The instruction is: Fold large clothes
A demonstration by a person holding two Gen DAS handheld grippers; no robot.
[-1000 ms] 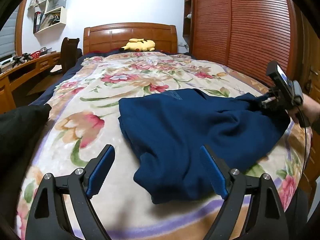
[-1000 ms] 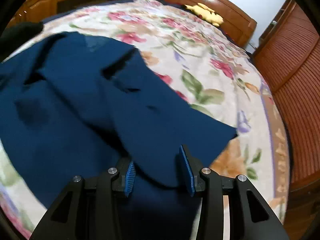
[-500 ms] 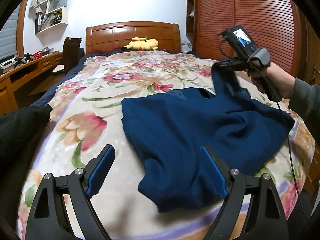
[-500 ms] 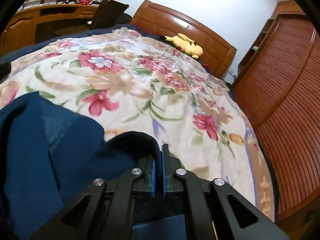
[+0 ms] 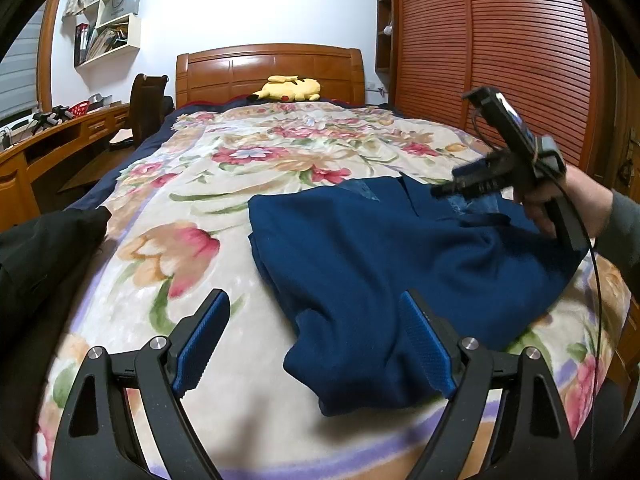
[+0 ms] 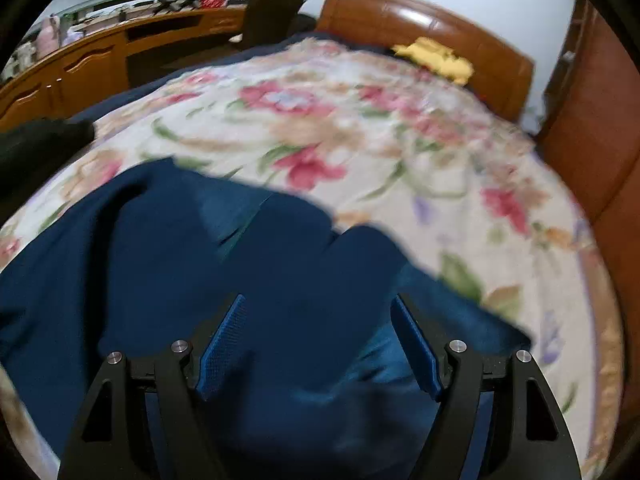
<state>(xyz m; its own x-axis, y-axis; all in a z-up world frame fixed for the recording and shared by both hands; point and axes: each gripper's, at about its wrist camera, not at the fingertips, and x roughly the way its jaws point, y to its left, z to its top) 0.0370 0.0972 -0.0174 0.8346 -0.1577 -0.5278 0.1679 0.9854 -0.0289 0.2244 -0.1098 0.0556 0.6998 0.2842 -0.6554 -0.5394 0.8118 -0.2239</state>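
Two tongs, none gripping now. Your right gripper [image 6: 318, 340] was pinching blue garment [image 5: 400, 264] a moment ago — now jaws opening, cloth dropped on flowered blanket [image 5: 192, 184]. Left gripper [image 5: 316, 344] spread wide, holding nothing. One fold laid — next edge waits.

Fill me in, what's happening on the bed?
A person is folding a navy garment on a floral blanket, one handheld gripper per hand. The right gripper hangs over the garment's far right part, its jaws opening with cloth below them but not pinched. The left gripper is open at the near edge, holding nothing. The garment lies partly folded and rumpled.
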